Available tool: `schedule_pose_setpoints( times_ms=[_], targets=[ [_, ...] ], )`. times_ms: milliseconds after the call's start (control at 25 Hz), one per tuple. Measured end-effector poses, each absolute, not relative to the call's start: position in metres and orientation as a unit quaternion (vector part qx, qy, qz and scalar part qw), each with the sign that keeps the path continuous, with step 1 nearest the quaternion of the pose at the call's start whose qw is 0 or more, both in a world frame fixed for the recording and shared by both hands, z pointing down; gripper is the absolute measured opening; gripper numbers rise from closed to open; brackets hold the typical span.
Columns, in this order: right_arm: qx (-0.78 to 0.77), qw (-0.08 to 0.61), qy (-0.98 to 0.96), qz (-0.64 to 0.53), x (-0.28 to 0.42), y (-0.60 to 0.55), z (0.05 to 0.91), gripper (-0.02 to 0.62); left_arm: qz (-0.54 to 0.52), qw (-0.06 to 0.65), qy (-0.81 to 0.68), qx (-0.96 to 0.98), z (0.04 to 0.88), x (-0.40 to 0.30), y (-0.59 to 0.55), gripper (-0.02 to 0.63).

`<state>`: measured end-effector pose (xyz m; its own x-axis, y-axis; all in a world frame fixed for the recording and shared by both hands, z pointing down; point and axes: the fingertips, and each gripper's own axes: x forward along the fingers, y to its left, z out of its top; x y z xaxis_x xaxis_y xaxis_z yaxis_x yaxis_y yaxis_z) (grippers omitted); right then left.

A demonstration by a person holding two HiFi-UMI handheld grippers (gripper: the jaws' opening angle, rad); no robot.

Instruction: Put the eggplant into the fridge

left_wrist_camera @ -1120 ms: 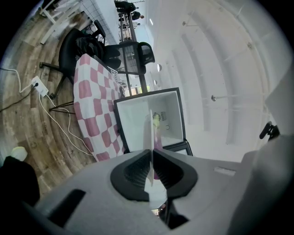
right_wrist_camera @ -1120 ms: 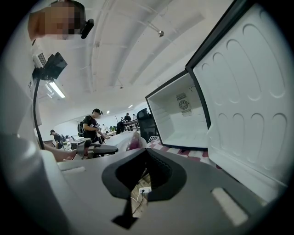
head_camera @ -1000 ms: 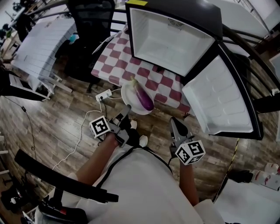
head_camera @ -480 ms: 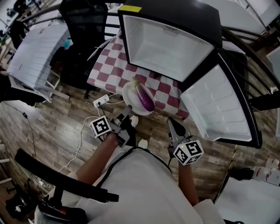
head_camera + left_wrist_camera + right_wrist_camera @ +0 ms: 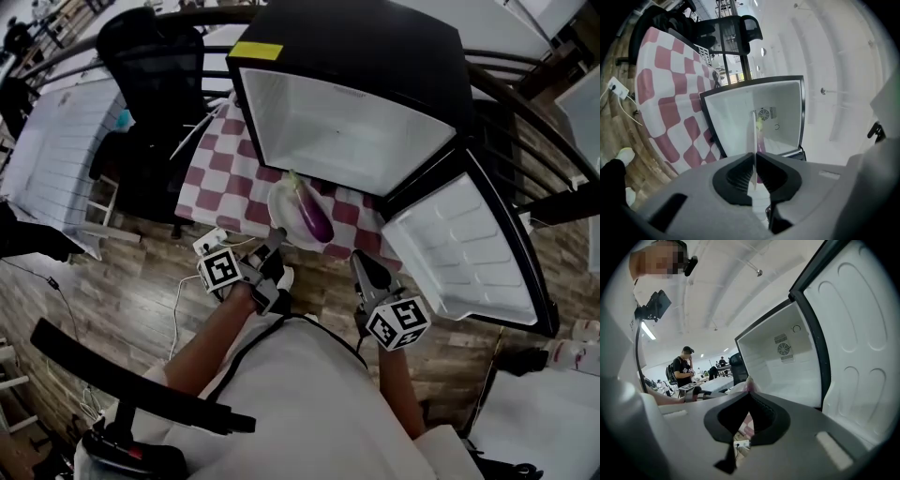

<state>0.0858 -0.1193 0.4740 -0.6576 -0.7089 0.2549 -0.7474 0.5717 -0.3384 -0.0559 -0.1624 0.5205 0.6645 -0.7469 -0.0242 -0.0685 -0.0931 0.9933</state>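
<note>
Over the red-checkered desk (image 5: 230, 173), my left tool (image 5: 278, 234) clamps the white round plate (image 5: 284, 211) at its 7 o'clock rim; the slippery purple eggplant (image 5: 314, 216) may roll. My right tool (image 5: 356, 260) is closed, empty.

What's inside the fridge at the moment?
Nothing visible: the fridge shows only bare white walls and a fan vent at the back. Part of its front lower edge is covered by the plate and eggplant.

The fridge (image 5: 347, 131) stands wide open, and its white cavity gives room to reach straight in. Its door (image 5: 459, 251) hangs out on the right, walling that side. The plate (image 5: 280, 211) with the eggplant (image 5: 314, 216) sits just before the opening, above the checkered table (image 5: 211, 171) edge.
</note>
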Motion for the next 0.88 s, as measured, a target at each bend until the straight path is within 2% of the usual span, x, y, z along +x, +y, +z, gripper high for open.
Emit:
schedule_pose_setpoints(
  times_ms=[880],
  targets=[
    [0.493, 0.034, -0.838, 0.232, 0.059, -0.205, 0.493, 0.008, -0.189, 0.628, -0.241, 0.716, 0.553, -0.049, -0.276, 0.029]
  ],
)
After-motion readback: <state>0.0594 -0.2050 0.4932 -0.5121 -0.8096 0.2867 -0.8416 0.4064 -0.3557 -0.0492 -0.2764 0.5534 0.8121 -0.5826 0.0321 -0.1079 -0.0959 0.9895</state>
